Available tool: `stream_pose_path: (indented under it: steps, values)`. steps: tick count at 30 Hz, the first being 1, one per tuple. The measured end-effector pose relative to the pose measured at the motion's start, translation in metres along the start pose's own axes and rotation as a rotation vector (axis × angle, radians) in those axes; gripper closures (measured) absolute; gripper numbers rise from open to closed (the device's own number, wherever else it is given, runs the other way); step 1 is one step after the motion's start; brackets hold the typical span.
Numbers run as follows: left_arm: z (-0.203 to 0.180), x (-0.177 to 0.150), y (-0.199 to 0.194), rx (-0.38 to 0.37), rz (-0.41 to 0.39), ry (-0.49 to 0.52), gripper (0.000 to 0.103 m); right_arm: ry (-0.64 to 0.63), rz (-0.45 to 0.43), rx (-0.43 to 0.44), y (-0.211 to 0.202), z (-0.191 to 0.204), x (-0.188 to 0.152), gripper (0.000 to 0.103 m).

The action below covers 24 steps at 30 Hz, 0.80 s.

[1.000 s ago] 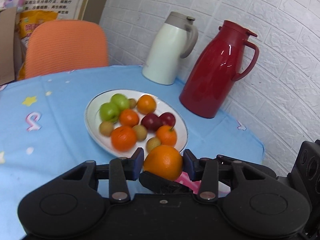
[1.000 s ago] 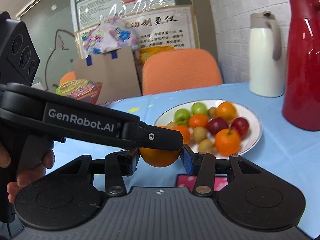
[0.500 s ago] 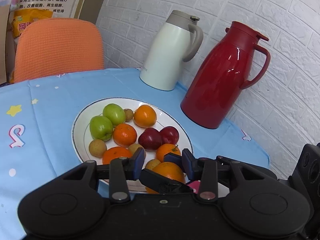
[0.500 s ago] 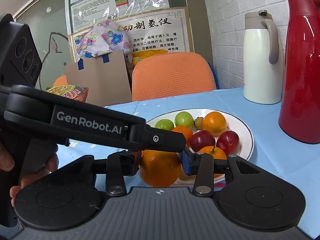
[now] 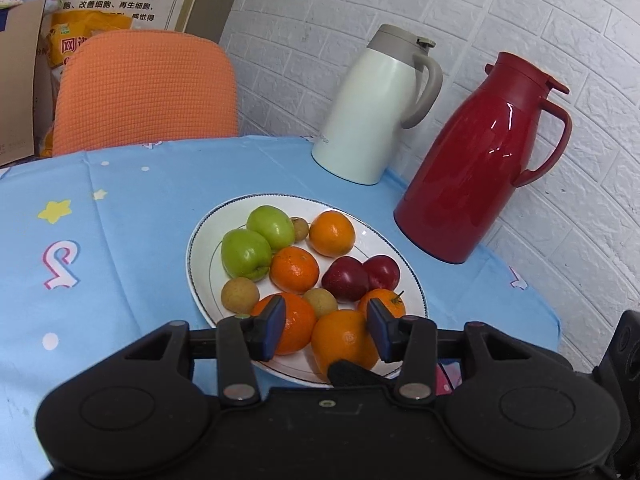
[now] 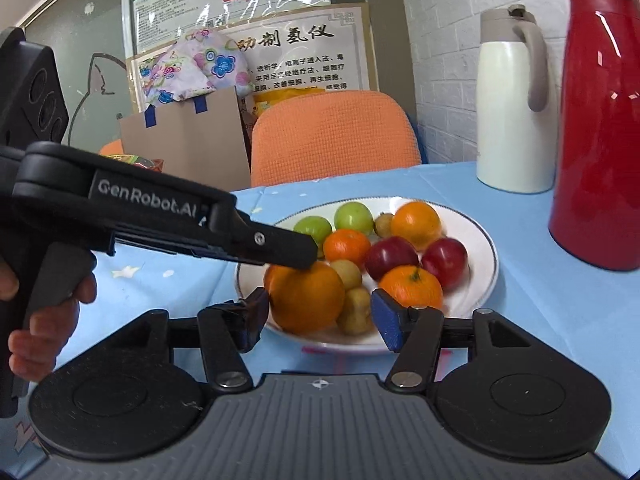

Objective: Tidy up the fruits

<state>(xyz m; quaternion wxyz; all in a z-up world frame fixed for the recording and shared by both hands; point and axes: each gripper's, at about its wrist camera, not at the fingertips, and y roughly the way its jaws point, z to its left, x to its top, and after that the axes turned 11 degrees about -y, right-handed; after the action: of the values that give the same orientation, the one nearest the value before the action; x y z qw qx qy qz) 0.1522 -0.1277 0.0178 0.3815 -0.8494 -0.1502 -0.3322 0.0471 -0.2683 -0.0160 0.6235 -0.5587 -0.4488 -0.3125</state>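
Blue-clothed surface [image 5: 132, 200], frame centre: large orange [image 5: 345, 340] now rests on plate [image 5: 404, 264], both left tongs [image 5: 326, 330] and right tongs [image 6: 320, 316] released since half a second ago; placement looks done.

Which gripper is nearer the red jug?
Right. The right gripper is at the plate's near edge, red jug close on its right; the left gripper sits further left, away from it.

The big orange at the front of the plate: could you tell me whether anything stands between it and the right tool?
Yes: the left tool reaches in from the left, its open tip over the orange's top. Straight ahead of the open right tool, nothing else blocks it.
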Motion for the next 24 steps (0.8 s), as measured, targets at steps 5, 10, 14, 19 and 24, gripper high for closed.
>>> stream_pose_path:
  steps: [5,10,14,19,24]
  values:
    - [-0.002,-0.003,0.003,-0.005,0.01,0.022,0.015,-0.025,0.018,0.019,0.004,0.006,0.002,0.035]
    - [0.001,-0.004,0.0,0.007,0.003,0.03,0.016,-0.021,0.018,0.05,0.012,0.011,0.003,0.035]
    - [0.004,-0.003,-0.002,0.017,-0.011,0.028,0.016,-0.001,0.027,0.072,0.015,0.01,0.003,0.035]
    - [0.001,-0.009,-0.002,0.008,-0.011,0.035,0.0,-0.03,0.031,0.018,0.006,0.014,0.002,0.022]
    - [-0.003,-0.013,-0.022,0.015,-0.098,0.005,0.0,-0.096,-0.012,-0.024,-0.012,0.022,-0.001,0.0]
